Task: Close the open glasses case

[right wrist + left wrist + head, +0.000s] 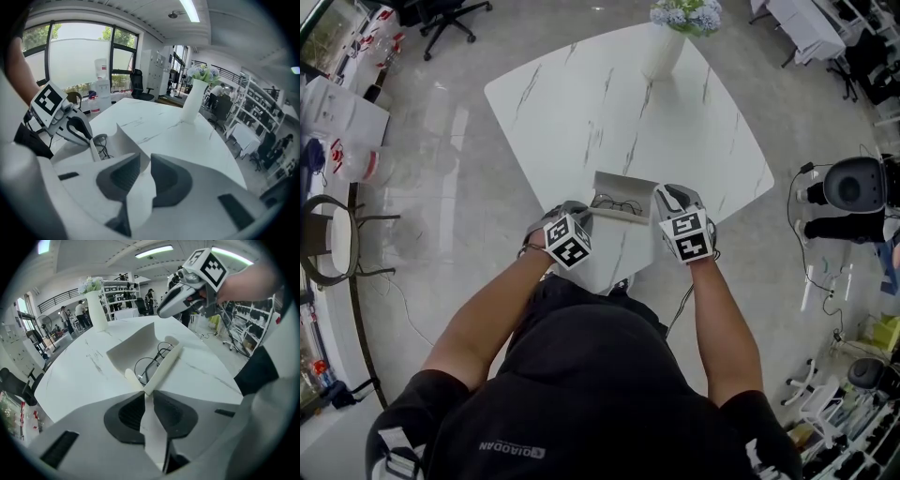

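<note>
Head view: open white glasses case lies on the white marble table, right between the two grippers, left gripper at one end, right gripper at the other. Dark thin-framed glasses lie inside the case, between the gripper tips. Left gripper view: left gripper jaws clenched on a thin white flap of the case; the flap runs straight ahead from the pinched pads, with the glasses just beyond the jaw tips, to the left of the flap. The taller case wall curves up past the glasses. Right gripper shows ahead, above the far end of the case, a hand around it, marker cube on top. Right gripper view: right gripper jaws also pinched tight on a white panel of the case, the sheet passing down between the two dark pads. Left gripper sits ahead and to the left, at the case's other end, glasses partly seen beside it. Case stays open, wall upright, not folded over the glasses. Further out, well beyond both grippers, a white vase with pale flowers stands at the table's far edge; same vase ahead of the right gripper's jaws, and ahead-left of the left gripper. Bare tabletop between case and vase.
</note>
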A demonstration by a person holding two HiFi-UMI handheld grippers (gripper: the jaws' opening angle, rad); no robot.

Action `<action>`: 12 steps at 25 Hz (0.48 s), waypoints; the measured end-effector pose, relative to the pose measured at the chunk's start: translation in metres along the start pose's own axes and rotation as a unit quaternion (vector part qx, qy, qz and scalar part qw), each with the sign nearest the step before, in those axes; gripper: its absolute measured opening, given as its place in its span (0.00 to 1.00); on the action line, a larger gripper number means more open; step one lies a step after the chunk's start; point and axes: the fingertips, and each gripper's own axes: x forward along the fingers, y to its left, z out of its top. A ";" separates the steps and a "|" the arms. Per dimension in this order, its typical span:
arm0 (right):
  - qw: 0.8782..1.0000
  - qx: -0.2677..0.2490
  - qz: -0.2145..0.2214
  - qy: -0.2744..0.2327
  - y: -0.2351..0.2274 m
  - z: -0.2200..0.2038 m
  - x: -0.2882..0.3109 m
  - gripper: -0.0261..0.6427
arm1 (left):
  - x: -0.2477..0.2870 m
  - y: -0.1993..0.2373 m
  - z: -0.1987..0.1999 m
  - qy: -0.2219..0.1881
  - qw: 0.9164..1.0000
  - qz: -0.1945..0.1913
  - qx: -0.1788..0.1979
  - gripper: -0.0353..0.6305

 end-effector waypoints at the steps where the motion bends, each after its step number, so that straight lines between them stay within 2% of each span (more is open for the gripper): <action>1: 1.000 -0.012 0.000 0.006 -0.001 -0.001 0.002 0.14 | 0.000 0.000 0.000 0.002 1.000 -0.001 0.001 0.15; 5: 0.998 -0.048 -0.002 0.027 -0.005 -0.004 0.009 0.14 | 0.001 -0.001 -0.001 0.010 1.000 -0.005 0.009 0.15; 12: 0.997 -0.063 0.011 0.046 -0.004 -0.008 0.020 0.14 | 0.001 -0.001 -0.001 0.015 1.000 -0.009 0.007 0.15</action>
